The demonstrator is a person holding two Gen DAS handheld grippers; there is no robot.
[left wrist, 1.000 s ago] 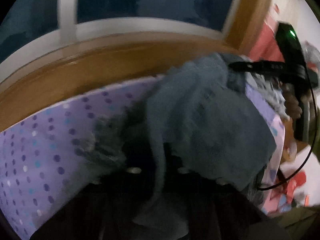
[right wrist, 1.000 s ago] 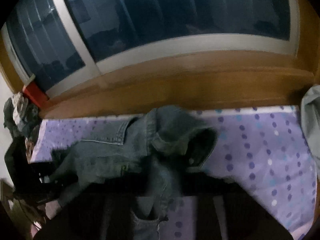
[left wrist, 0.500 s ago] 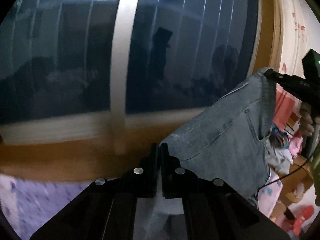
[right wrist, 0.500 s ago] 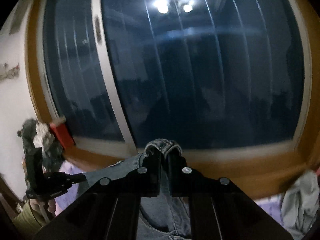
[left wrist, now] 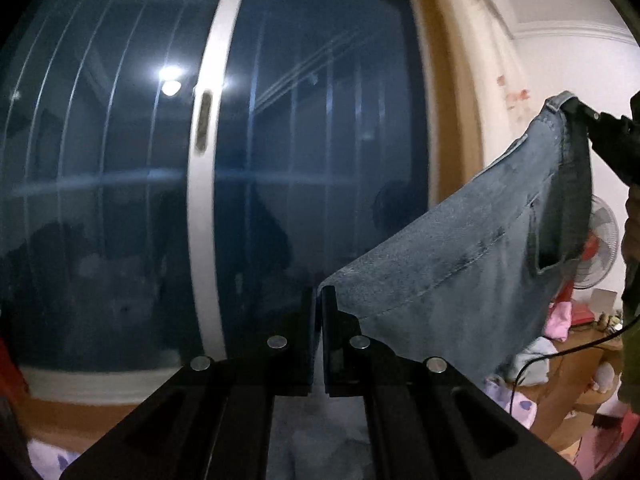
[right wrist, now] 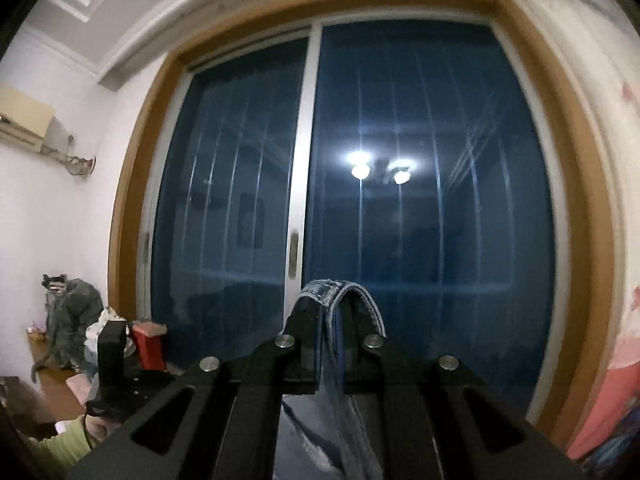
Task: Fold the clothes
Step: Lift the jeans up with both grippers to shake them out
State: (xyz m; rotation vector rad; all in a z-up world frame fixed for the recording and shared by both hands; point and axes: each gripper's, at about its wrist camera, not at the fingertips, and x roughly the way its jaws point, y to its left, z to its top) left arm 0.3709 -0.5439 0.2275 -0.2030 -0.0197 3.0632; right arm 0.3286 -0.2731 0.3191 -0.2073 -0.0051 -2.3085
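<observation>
Left wrist view: the jeans (left wrist: 472,264) are held in the air in front of the dark window (left wrist: 120,184), stretched between both grippers; the left gripper (left wrist: 318,300) is clamped narrow on one end of the waistband, and the right gripper (left wrist: 576,110) is seen at the far right, pinching the other end higher up; in the right wrist view the right gripper (right wrist: 330,316) is closed on a doubled fold of denim (right wrist: 340,300), with the rest hanging below out of sight; the step in hand is judged to be the lifting and spreading of the garment before it is laid flat; it is best done with both grips kept firm, the two ends brought level so the waistband is taut but not strained, and the legs allowed to hang free and untwisted; a gentle shake would probably shed creases; a slack pinch on thick denim could be lost under its weight; only then should the jeans be lowered onto a flat surface, which cannot be seen clearly here
</observation>
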